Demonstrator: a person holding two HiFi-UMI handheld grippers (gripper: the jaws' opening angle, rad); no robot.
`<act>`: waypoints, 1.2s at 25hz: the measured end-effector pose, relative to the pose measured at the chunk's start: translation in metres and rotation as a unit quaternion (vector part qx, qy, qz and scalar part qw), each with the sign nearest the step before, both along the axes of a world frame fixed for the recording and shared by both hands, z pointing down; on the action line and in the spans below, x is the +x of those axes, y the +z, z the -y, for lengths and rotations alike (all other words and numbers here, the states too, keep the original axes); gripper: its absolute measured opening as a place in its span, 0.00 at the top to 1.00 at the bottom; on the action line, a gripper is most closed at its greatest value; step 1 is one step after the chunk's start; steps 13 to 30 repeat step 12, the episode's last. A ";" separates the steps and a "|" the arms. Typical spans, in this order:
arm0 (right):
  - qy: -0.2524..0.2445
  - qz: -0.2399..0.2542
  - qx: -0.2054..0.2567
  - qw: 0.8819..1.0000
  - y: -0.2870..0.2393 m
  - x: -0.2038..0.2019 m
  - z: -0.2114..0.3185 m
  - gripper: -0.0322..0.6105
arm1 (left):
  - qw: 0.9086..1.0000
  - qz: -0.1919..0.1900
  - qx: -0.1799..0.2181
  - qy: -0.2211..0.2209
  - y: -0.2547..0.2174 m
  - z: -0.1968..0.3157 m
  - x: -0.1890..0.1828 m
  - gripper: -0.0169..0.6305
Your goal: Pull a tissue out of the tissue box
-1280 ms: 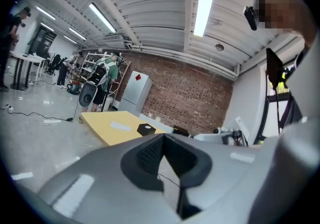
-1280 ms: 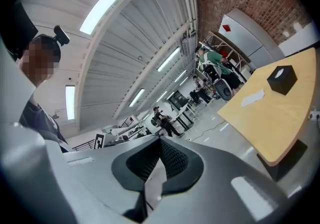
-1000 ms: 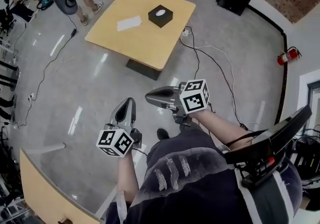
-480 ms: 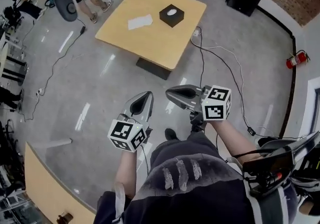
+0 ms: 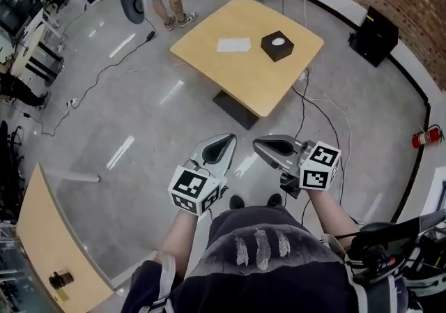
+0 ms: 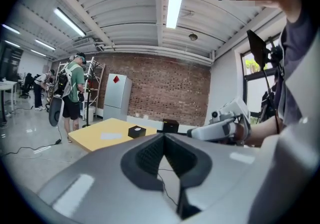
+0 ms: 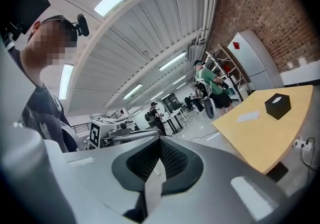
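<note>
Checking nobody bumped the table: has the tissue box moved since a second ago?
No. The tissue box sits right of the white sheet on the table, as before; only the view shifted.

We wear a dark top (image 5: 293, 280) with three pale slashes (image 5: 260, 247), black shoes (image 5: 237, 201) — the silver-grey left gripper (image 5: 225, 141) and right gripper (image 5: 263, 144) bear black-and-white marker cubes (image 5: 194, 191).

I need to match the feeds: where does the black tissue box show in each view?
Head view: tissue box at upper middle, on the yellow table.
Left gripper view: tissue box left of centre, small, on the far tabletop.
Right gripper view: tissue box at far right, mid-height.
Shared landmark: the white sheet lying on the table beside the box.
</note>
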State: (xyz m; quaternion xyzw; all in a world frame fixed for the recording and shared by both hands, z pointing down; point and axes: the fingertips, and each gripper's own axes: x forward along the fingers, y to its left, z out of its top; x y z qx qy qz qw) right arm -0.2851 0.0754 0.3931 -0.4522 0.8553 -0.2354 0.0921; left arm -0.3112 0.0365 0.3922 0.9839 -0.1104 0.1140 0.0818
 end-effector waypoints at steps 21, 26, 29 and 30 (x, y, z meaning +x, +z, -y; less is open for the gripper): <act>-0.081 -0.014 0.006 0.997 -0.012 -0.060 0.025 0.95 | 0.999 -0.012 0.007 -0.049 -0.012 0.018 -0.058 0.97; -0.081 -0.014 0.006 0.997 -0.012 -0.060 0.025 0.95 | 0.999 -0.012 0.007 -0.049 -0.012 0.018 -0.058 0.97; -0.081 -0.014 0.006 0.997 -0.012 -0.060 0.025 0.95 | 0.999 -0.012 0.007 -0.049 -0.012 0.018 -0.058 0.97; -0.081 -0.014 0.006 0.997 -0.012 -0.060 0.025 0.95 | 0.999 -0.012 0.007 -0.049 -0.012 0.018 -0.058 0.97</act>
